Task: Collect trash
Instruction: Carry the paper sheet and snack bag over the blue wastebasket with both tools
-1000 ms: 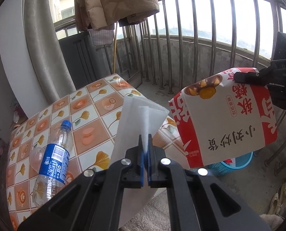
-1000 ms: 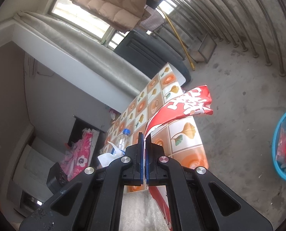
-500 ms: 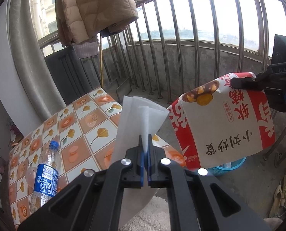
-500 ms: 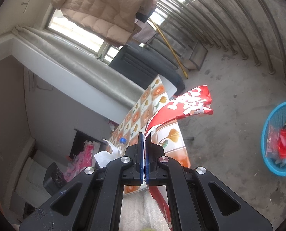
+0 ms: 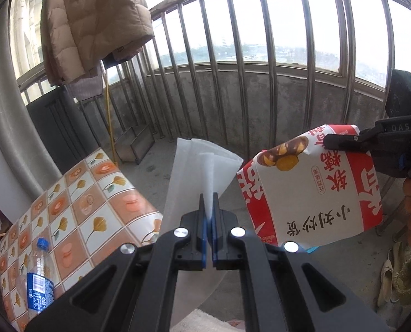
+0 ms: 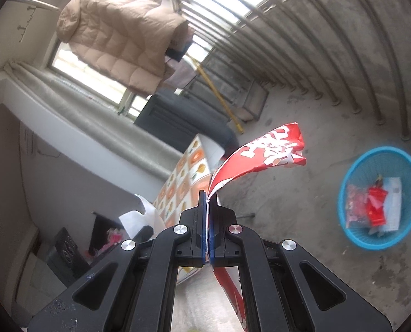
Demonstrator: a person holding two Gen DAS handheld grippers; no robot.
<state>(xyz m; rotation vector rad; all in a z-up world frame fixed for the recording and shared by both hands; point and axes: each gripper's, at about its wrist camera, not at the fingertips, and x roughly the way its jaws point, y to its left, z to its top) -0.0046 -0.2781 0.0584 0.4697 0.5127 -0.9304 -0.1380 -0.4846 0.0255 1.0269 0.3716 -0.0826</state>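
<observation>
Pinching a white tissue (image 5: 202, 171) between the closed left gripper (image 5: 208, 207), sheet fanning up past the tips; right gripper (image 6: 207, 207) clamped shut on a red-and-white snack bag (image 6: 263, 152), aloft near the blue basket (image 6: 382, 243).

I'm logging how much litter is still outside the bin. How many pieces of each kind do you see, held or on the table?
White paper sheet, in the left gripper: 1
Red-and-white snack bag, in the right gripper: 1
Plastic bottle, lying on the tiled table: 1
Total: 3
</observation>
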